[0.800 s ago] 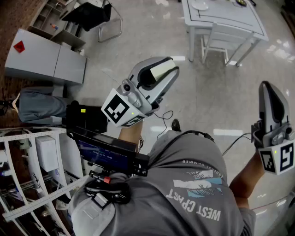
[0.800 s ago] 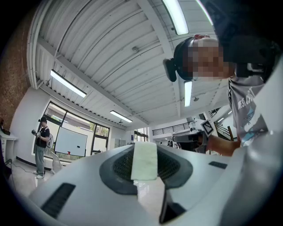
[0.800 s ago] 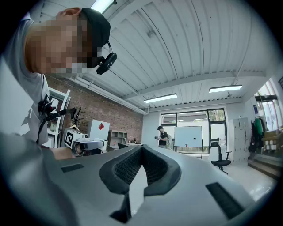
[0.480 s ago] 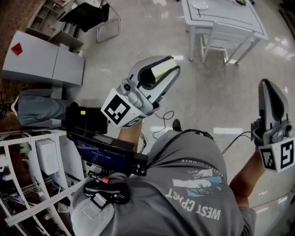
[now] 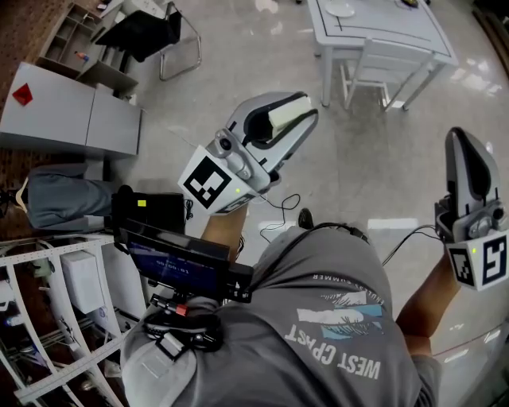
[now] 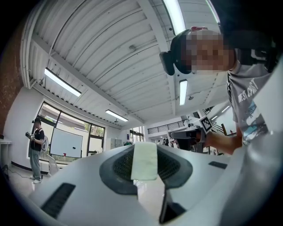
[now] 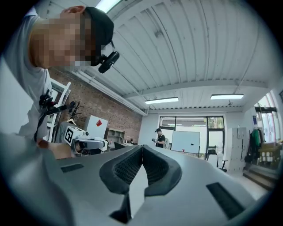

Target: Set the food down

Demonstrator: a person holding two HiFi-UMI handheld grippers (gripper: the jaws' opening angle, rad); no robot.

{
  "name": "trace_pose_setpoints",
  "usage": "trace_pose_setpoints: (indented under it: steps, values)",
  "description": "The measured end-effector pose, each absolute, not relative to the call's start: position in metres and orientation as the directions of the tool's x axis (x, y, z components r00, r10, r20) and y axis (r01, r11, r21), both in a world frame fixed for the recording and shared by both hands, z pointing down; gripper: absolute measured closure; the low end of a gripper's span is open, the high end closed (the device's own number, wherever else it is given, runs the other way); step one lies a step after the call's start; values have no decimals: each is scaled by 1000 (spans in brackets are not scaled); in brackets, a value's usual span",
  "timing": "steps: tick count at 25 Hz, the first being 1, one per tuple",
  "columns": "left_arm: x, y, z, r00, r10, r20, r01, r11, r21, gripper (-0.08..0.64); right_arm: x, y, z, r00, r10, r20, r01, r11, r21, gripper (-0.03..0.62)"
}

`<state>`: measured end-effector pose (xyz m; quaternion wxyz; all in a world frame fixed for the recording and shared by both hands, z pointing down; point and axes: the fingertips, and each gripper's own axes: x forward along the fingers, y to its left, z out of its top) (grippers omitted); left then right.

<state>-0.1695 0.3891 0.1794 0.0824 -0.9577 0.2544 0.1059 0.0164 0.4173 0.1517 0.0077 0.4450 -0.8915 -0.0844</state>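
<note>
**Head view.** The left hand-held gripper (image 5: pixel 296 119) is raised in front of the person's torso, above the floor (image 5: pixel 374 175). It is tilted slightly upward and aimed toward the far right. Its marker cube (image 5: pixel 208 184) lies at the near end. The jaws are clenched on the food (image 5: pixel 286 116), a pale, flat rectangular slab that stands edge-up between the two dark pads. The food is therefore held in the air and rests on no surface. The right hand-held gripper (image 5: pixel 460 141) is held at the right edge of the scene, well apart from the left one, with its own marker cube (image 5: pixel 479 266) nearest the person. A white bench (image 5: pixel 382 32) stands at the far right and carries a small white plate (image 5: pixel 344 9). A grey cabinet (image 5: pixel 71 111) stands at the far left and a white rack (image 5: pixel 48 318) at the near left.

**Left gripper view.** The food (image 6: pixel 144 161) fills the gap between the pads of the left hand-held gripper (image 6: pixel 143 167), and both pads bear on its faces.

**Right gripper view.** The jaws of the right hand-held gripper (image 7: pixel 142 152) are clenched tip to tip, with nothing between them. A second person (image 7: pixel 160 137) stands far off, beside a whiteboard (image 7: pixel 185 142).
</note>
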Motion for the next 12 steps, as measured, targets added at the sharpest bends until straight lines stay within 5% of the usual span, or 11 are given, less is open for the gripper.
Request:
trace_pose_setpoints:
  steps: [12]
  values:
    - [-98,330,203,853,-474,-220,-500,-862,-84,459,56,362,184,-643,-765,-42,-752,620,221,588]
